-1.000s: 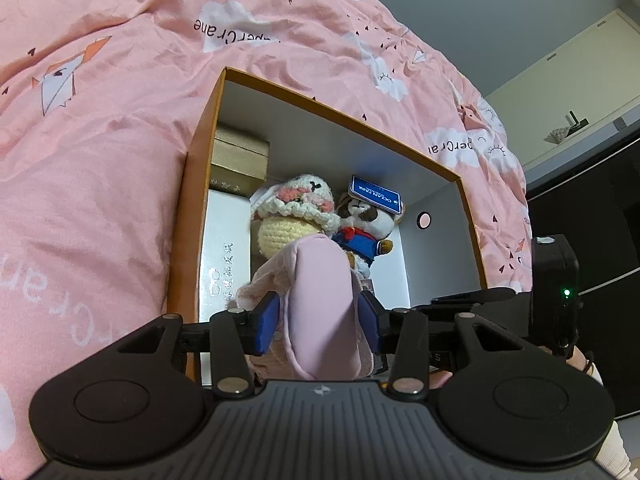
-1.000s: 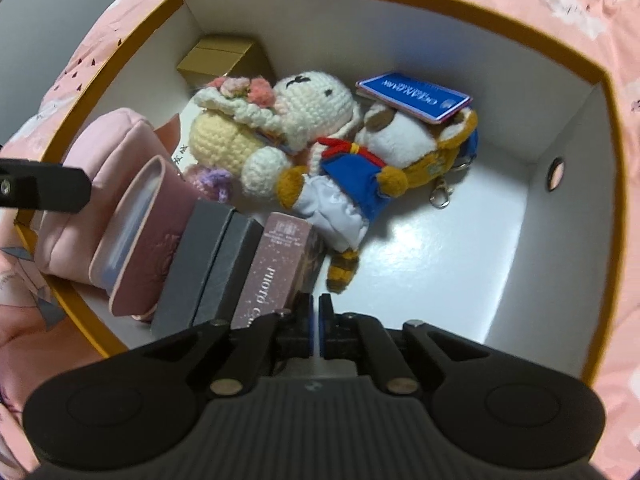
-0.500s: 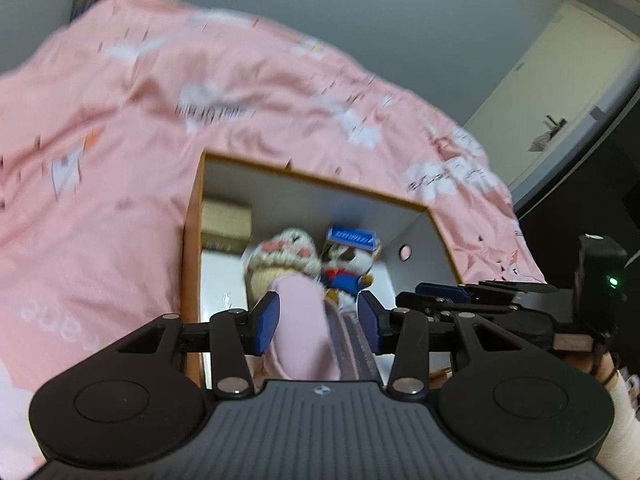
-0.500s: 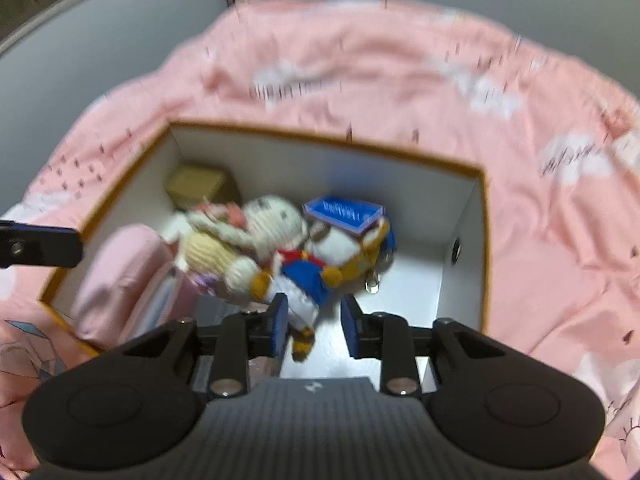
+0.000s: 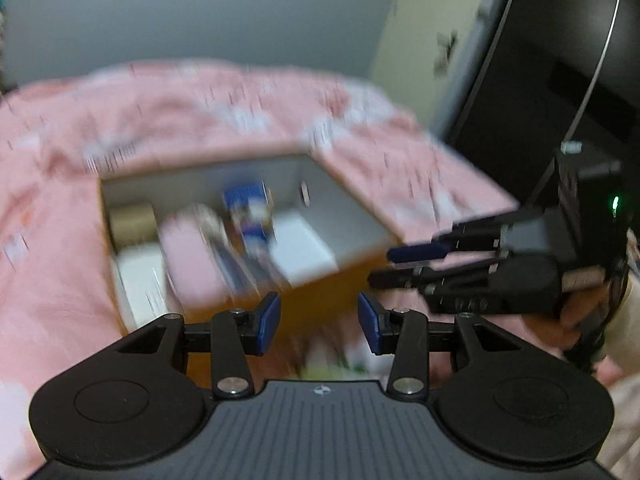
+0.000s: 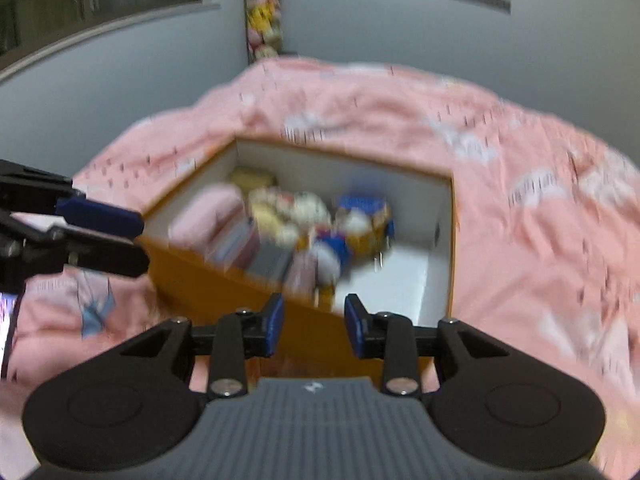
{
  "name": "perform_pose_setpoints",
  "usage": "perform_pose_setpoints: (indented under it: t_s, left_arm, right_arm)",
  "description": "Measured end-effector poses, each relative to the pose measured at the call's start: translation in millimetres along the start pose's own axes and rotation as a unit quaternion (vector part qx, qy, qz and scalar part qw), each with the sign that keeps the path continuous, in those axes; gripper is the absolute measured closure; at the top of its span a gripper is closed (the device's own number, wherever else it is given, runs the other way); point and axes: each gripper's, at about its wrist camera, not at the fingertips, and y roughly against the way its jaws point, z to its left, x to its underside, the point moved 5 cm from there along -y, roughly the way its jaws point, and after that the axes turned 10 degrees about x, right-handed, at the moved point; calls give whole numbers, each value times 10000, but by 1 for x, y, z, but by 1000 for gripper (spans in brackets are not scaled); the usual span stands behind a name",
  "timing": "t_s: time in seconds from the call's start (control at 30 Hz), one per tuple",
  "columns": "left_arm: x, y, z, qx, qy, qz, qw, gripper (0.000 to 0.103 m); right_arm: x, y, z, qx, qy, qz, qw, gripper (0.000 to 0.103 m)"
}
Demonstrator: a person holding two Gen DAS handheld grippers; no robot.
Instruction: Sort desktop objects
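An orange box (image 6: 208,280) with white inner walls (image 5: 344,208) lies on the pink quilt. All its contents are blurred. It holds a pink pouch (image 6: 208,216), crocheted plush toys (image 6: 296,212), a blue booklet (image 6: 360,202) and a tan carton (image 5: 132,220). My left gripper (image 5: 319,320) hovers open in front of the box with nothing between its pads; it also shows at the right wrist view's left edge (image 6: 140,240). My right gripper (image 6: 314,326) hangs before the box's front wall, its jaws opening and empty; it also shows from the side (image 5: 384,267).
A pink cloud-print quilt (image 6: 520,208) surrounds the box on all sides. Grey walls stand behind it. A dark cabinet (image 5: 560,60) rises at the right, and a string of plush toys (image 6: 262,12) hangs in the far corner. A hand (image 5: 580,304) holds the right gripper.
Both grippers have pulled back and up, away from the box. The left one let go of the pink pouch, which now lies in the box. The right jaws went from shut to apart.
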Motion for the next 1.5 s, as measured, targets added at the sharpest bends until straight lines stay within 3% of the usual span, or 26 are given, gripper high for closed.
perform_pose_setpoints:
  t_s: [0.1,0.23,0.53,0.6,0.77,0.93,1.07,1.27,1.5]
  left_arm:
    - [23,-23,10,-92,398,678,9969,55]
    - [53,-46,17,182,939,1464,9846,58]
    - [107,-59,-19,686,767,2508,9626,59]
    - [115,-54,-24,670,609,2548,9627,59]
    - [102,-49,-22,458,403,2295,9714,58]
    - [73,-55,-8,-158,29,1756,9843,51]
    - [59,-76,5,-549,-133,1549,9863,44]
    - [70,-115,10,-345,-92,1734,9842,37]
    - [80,-127,22,-389,100,1793,9830,37]
  right_arm:
    - [32,-4,-1,-112,-149,576,9982,68]
    - [69,-2,7,-415,-234,1204,9916,68]
    - [128,16,38,-1340,-498,2235,9642,68]
    - [138,20,45,-1467,-455,2346,9599,68]
    - [136,25,42,-1324,-486,2150,9664,66]
    - [123,12,15,-620,-864,1993,9741,62]
    - [126,-8,3,-13,-867,2120,9734,63]
    - [133,-26,8,-95,-830,2208,9717,64]
    - [136,-46,11,-387,-1025,2369,9653,89]
